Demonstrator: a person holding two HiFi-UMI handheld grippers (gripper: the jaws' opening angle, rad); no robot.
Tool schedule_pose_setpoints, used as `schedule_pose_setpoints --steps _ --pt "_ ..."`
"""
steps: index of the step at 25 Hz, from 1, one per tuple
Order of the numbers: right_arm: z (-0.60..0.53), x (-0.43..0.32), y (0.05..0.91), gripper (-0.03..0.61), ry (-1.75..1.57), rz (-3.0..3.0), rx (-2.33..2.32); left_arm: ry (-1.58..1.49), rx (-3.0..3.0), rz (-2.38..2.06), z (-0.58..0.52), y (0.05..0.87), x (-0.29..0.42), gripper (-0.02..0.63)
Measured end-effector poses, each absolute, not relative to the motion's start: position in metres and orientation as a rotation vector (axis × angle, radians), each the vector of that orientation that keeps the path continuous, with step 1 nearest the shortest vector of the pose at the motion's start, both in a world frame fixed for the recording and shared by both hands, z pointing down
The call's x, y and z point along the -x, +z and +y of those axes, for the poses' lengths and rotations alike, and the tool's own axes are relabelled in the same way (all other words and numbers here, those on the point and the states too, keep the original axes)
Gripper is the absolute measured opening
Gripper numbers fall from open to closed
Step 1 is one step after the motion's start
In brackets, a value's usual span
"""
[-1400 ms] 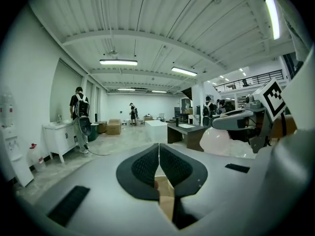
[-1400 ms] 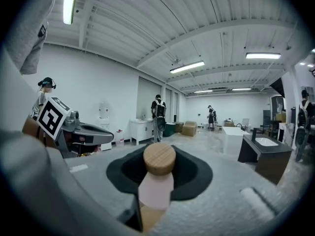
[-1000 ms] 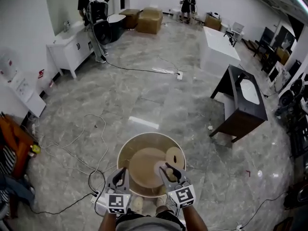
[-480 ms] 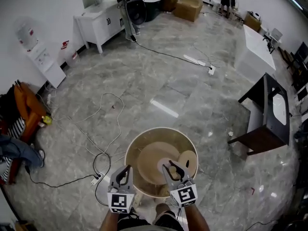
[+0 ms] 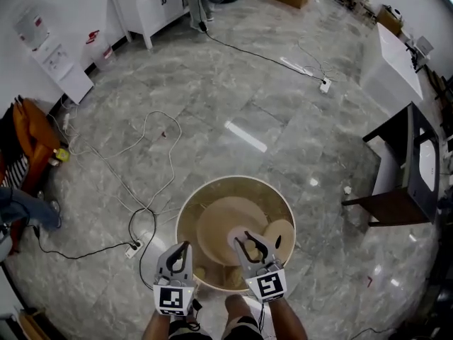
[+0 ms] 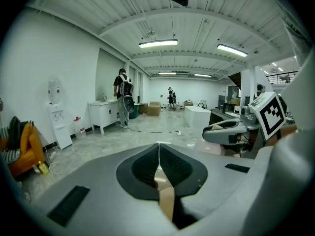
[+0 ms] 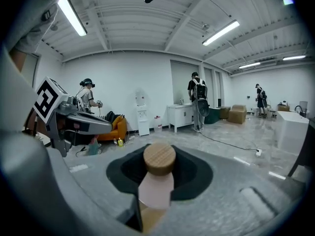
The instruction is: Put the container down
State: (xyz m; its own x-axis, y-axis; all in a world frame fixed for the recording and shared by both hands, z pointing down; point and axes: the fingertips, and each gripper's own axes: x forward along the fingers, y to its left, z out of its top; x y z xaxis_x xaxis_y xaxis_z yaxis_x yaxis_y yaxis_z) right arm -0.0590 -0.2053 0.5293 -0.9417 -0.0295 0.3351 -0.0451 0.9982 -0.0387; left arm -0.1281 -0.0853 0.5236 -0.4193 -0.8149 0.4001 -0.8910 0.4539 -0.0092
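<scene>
The fingers of the left gripper (image 5: 181, 249) are pinched narrow on the near wall of the container (image 5: 192, 211), and those of the right gripper (image 5: 249, 245) hold a wooden-topped knob (image 7: 159, 158) inside it; the container appears carried above the floor (image 5: 233, 98). Over the last second the head view has swung down from the far room onto a loose cable (image 5: 168, 147) with both grips unchanged, so set-down is likely near but not begun. No brand or text is legible; the marker cubes (image 5: 173, 299) show patterns only.

Grey marble floor (image 5: 233, 83) — white cabinet (image 5: 148, 6), trailing cables (image 5: 172, 158).
</scene>
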Motion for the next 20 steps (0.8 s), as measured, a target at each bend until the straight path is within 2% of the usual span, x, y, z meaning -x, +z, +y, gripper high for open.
schedule_pose_setpoints --steps 20 --pt "-0.239 0.118 0.764 0.112 0.102 -2.695 0.099 0.189 -1.251 -2.282 -0.129 0.752 0.165 0.021"
